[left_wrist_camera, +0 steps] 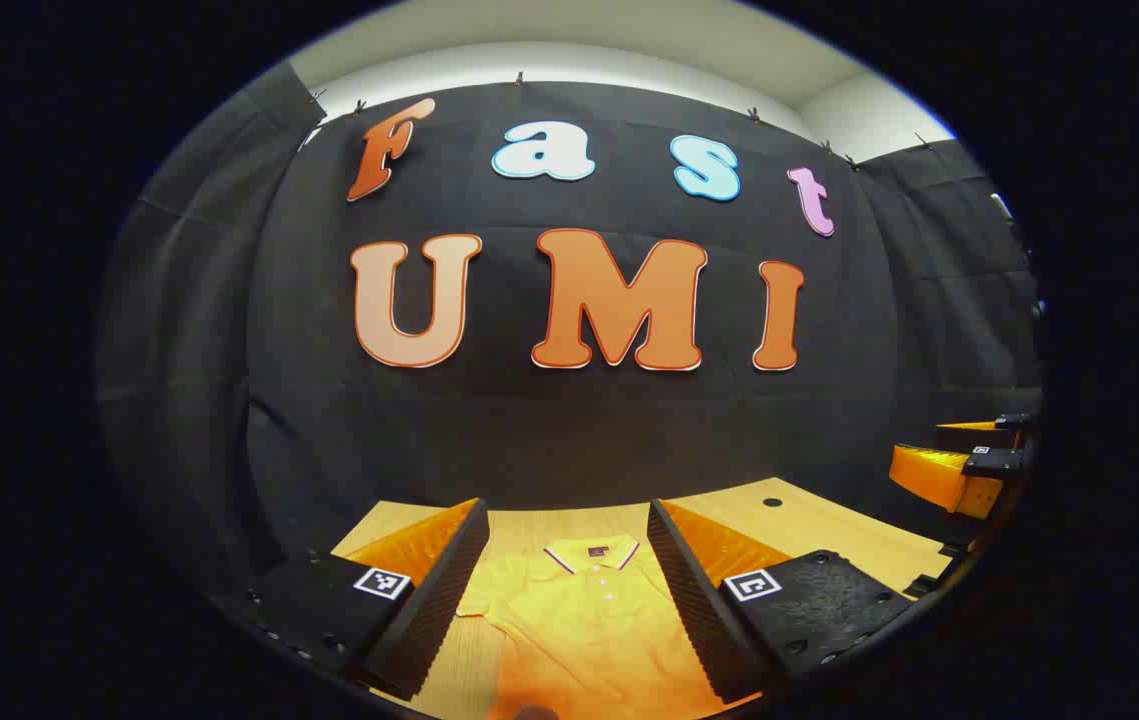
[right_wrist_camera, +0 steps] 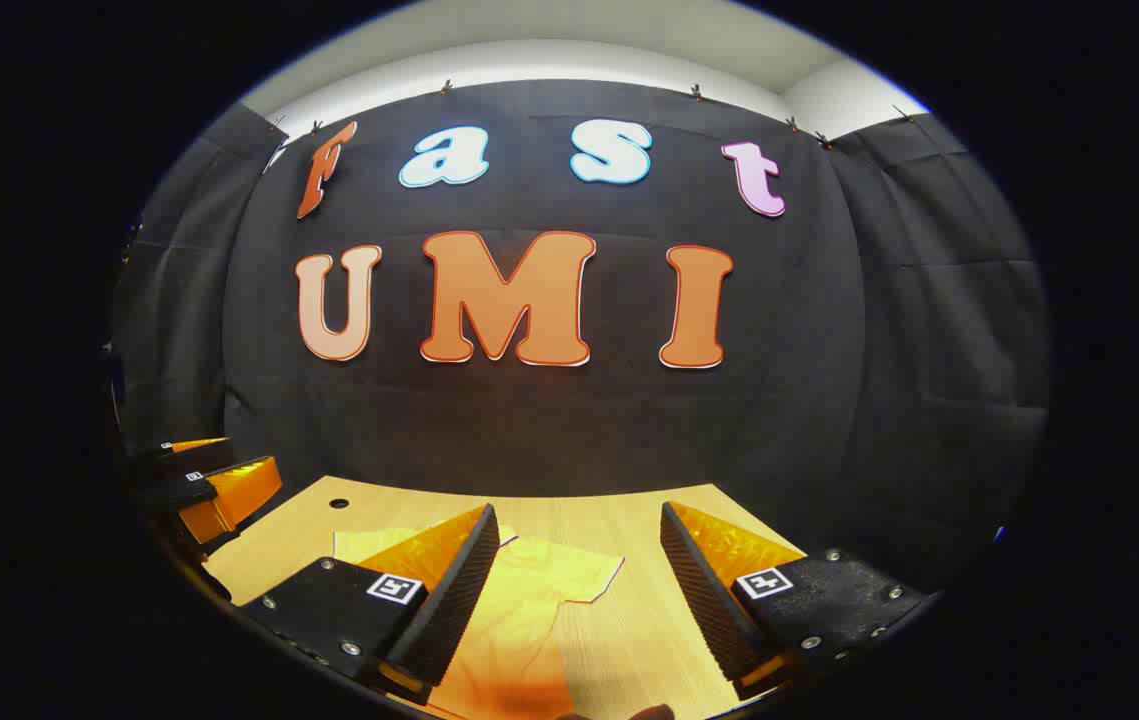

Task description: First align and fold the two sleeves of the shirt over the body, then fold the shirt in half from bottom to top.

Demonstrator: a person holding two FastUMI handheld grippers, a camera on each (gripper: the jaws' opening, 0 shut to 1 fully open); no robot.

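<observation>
Both grippers hover released above the shirt at 6 o'clock; a shallow pinch may miss the sleeve.

Right gripper open above wooden table; yellow shirt flat beneath, sleeve spread; left gripper far left

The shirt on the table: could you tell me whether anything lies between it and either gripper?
Nothing visible does. The shirt lies flat on the table, collar away. The left gripper and right gripper hang open above it, with bare wood around.
</observation>
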